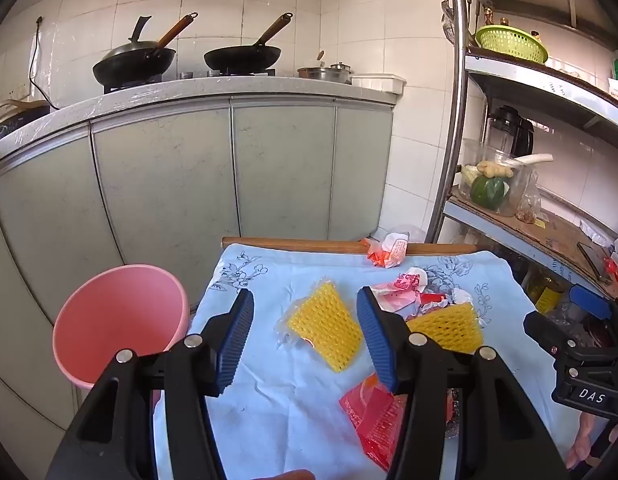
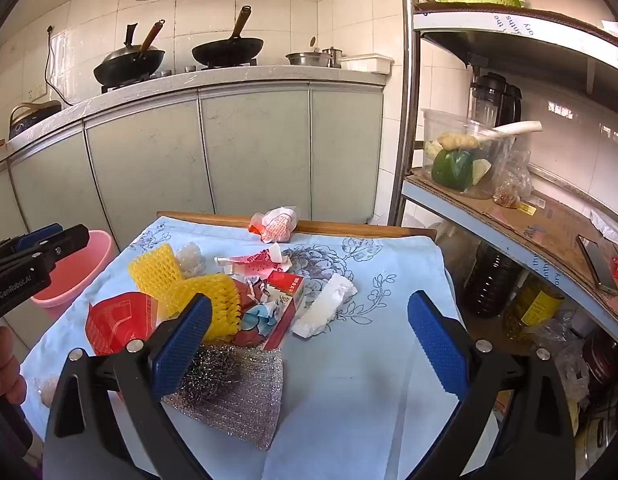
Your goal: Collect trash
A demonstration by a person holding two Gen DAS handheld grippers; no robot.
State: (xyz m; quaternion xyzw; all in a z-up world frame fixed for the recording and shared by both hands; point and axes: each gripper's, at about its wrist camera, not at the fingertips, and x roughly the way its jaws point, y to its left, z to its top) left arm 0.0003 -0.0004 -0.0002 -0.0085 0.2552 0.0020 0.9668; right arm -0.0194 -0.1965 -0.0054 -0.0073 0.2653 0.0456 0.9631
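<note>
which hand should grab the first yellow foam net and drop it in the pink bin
Left. The left gripper is open with a yellow foam net lying right between its jaws, and the pink bin sits beside it. The right gripper is farther from the bin.

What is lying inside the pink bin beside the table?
The pink bin shows only bare pink inner wall in the left wrist view. Its bottom is covered by the left hand-held gripper, so trash could sit there unseen.

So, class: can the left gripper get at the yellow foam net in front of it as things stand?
Probably yes. The left gripper is open, and the yellow foam net lies flat on the blue cloth between its fingers, with nothing on top.
</note>
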